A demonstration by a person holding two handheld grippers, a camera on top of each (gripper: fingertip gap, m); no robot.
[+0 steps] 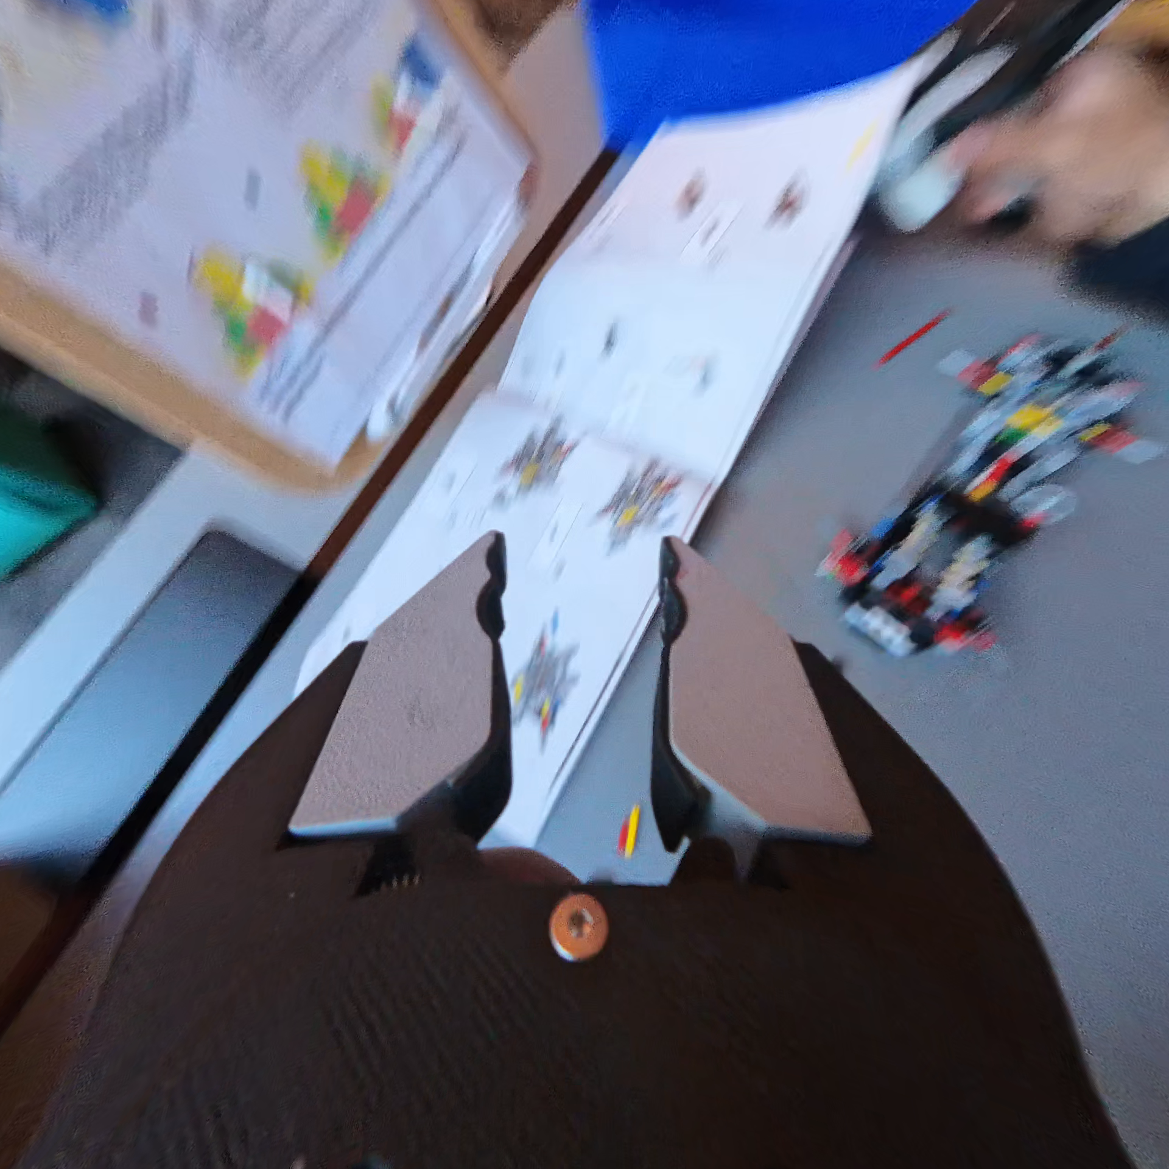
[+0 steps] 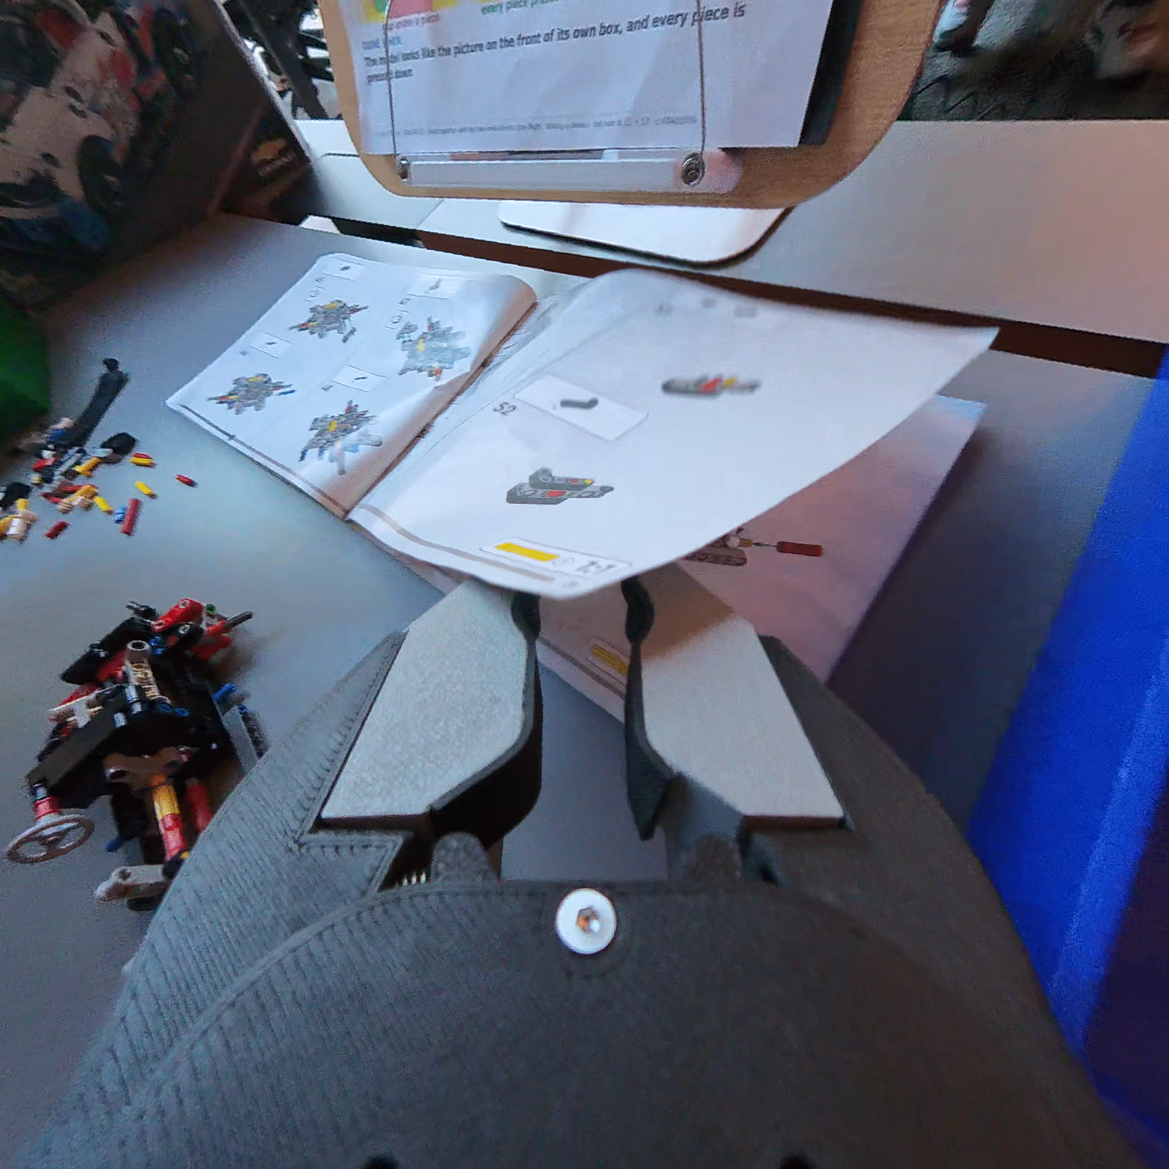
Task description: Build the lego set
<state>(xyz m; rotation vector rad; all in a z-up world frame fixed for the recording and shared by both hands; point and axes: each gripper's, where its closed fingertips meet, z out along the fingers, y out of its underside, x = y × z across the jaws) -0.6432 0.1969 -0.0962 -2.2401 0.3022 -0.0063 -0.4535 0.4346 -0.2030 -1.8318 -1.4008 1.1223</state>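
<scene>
1. The right gripper [image 2: 579, 607] sits at the near edge of a raised page [image 2: 664, 443] of an open booklet [image 2: 354, 379]. The page curls up off the pages below it, and its lower edge hangs just over the tips of the fingers [image 2: 525, 617], hiding their ends.
2. The right fingers stand apart with a plain gap between them. Nothing shows clamped between them; whether the tips touch the underside of the page cannot be told.
3. The page runs away from the fingers toward the spine, which lies ahead and to the left. Its free corner points right, toward a blue bin [image 2: 1088, 696].
4. The left gripper [image 1: 582, 556] hovers over the booklet's other half [image 1: 569, 569], fingers wide apart and bare. This view is heavily blurred.
5. The right gripper is the nearer one to the raised page.
6. A half-built toy car [image 2: 126, 727] of black and red bricks rests on the grey desk [image 2: 284, 569], left of the right gripper, well clear of the page. Loose small pieces [image 2: 82, 487] lie farther left.
7. A wooden stand [image 2: 569, 183] holding a printed sheet rises beyond the booklet. A printed box [image 2: 126, 126] stands at the far left.
</scene>
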